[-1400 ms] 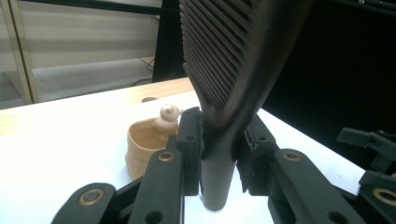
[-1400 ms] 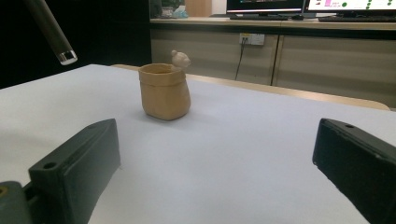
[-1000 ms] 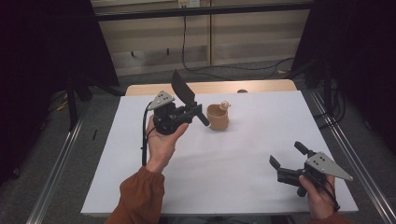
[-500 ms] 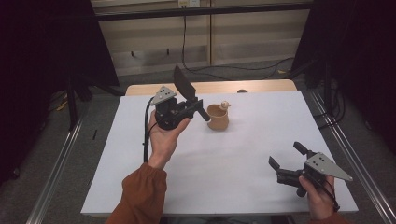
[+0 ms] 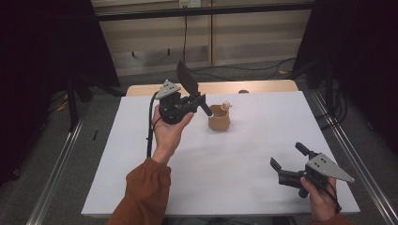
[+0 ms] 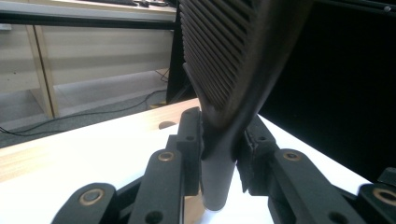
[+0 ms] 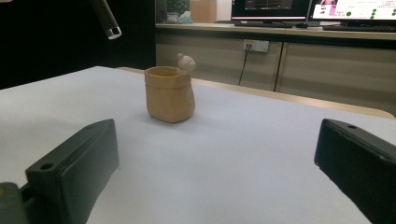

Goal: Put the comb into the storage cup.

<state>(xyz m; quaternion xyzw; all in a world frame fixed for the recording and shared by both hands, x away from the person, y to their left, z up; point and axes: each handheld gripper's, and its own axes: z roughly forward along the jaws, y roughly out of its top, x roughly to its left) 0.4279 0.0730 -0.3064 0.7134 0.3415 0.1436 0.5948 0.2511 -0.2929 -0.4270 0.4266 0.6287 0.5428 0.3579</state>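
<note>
I see my left gripper (image 5: 195,101) raised at centre-left of the high view, its fingers pinching a black slotted spatula (image 6: 229,60) by the handle. My right gripper (image 5: 287,164) sits lower right with fingers spread. The tan pot (image 5: 219,118) stands on the white bench (image 5: 234,187), mid-frame, just beside the spatula's handle end.

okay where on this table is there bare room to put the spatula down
Most of the white table is bare: the whole near-left part, and the middle between the brown pot and the right gripper. It is crowded only around the pot, where the left gripper holds the spatula.
</note>
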